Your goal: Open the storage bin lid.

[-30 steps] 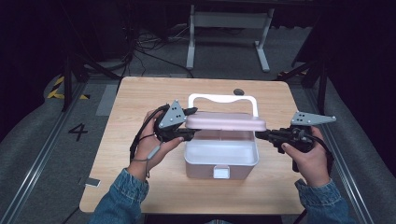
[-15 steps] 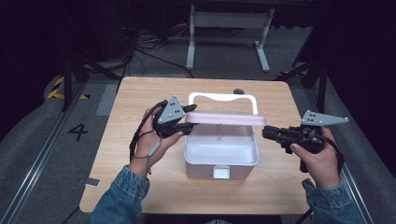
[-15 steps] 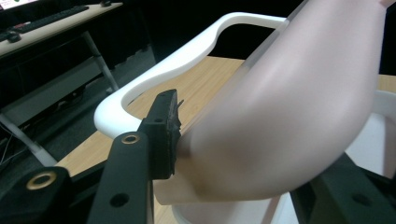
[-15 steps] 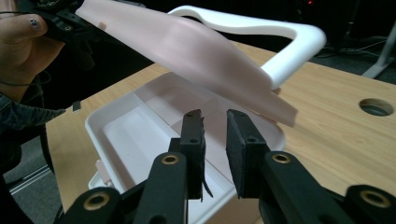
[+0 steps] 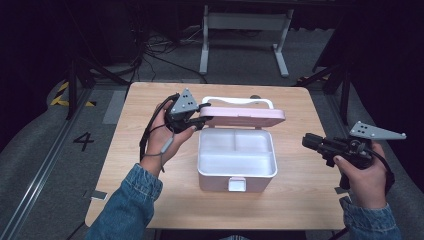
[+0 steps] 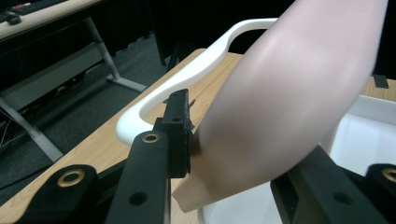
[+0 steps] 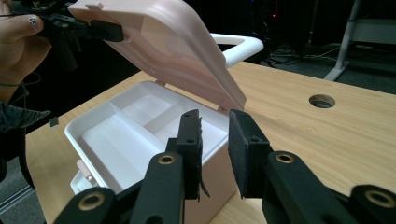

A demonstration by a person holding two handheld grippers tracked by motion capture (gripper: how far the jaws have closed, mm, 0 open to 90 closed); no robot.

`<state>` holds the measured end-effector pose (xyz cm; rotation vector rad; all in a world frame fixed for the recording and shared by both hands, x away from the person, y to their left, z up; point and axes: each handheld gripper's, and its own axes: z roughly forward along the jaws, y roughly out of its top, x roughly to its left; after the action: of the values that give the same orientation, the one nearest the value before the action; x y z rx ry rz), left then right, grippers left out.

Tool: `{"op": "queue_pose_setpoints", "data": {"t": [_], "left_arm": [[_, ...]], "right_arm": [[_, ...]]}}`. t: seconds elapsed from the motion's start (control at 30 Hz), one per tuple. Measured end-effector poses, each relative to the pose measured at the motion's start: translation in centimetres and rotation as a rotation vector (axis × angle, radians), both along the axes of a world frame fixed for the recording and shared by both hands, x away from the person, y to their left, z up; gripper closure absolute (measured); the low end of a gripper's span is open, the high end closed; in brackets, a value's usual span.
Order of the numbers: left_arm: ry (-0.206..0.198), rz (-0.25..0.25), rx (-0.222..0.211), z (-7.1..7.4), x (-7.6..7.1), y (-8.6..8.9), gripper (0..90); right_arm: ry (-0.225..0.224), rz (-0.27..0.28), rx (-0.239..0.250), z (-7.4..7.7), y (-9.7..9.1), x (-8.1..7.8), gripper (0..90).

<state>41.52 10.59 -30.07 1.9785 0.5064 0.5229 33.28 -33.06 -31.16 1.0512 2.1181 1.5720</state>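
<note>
The left gripper (image 5: 196, 119) is clamped on the left end of the lid (image 5: 243, 116); its jaws have just been closing, and the left gripper view has the pink panel pinched between the black pads. The lid is pale pink plastic, smooth and matte, with rounded corners and a gently domed top, and it stands raised at a slant over the box (image 5: 237, 170), hinged along the far edge. A white loop handle (image 5: 238, 100), thick and glossy, arches behind the lid. The box sits near the middle of the tabletop (image 5: 300, 200), a rounded rectangular tub with pinkish outer walls, a white inside split by low ridges into compartments, and a small latch tab (image 5: 237, 184) on its near wall. The tabletop is light wood-grain board with rounded corners and a round cable hole (image 7: 322, 101) toward the far side. The right gripper (image 5: 308, 142) hangs off the right of the box, well apart from it, jaws a little apart with nothing between them; they have just been opening. Each gripper is black, angular, and carries a grey three-cornered plate (image 5: 376, 131).
</note>
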Motion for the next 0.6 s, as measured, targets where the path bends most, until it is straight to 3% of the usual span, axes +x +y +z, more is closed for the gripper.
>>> {"op": "queue_pose_setpoints", "data": {"t": [0.27,0.6], "left_arm": [[0.019,0.047,0.007,0.6,1.5,-0.5,67.7],[0.039,0.121,0.015,0.7,3.7,-1.2,64.0]], "right_arm": [[-0.001,-0.034,-0.003,-0.1,-0.8,0.3,74.4],[-0.009,-0.036,0.006,-0.2,-1.0,0.9,71.7]]}}
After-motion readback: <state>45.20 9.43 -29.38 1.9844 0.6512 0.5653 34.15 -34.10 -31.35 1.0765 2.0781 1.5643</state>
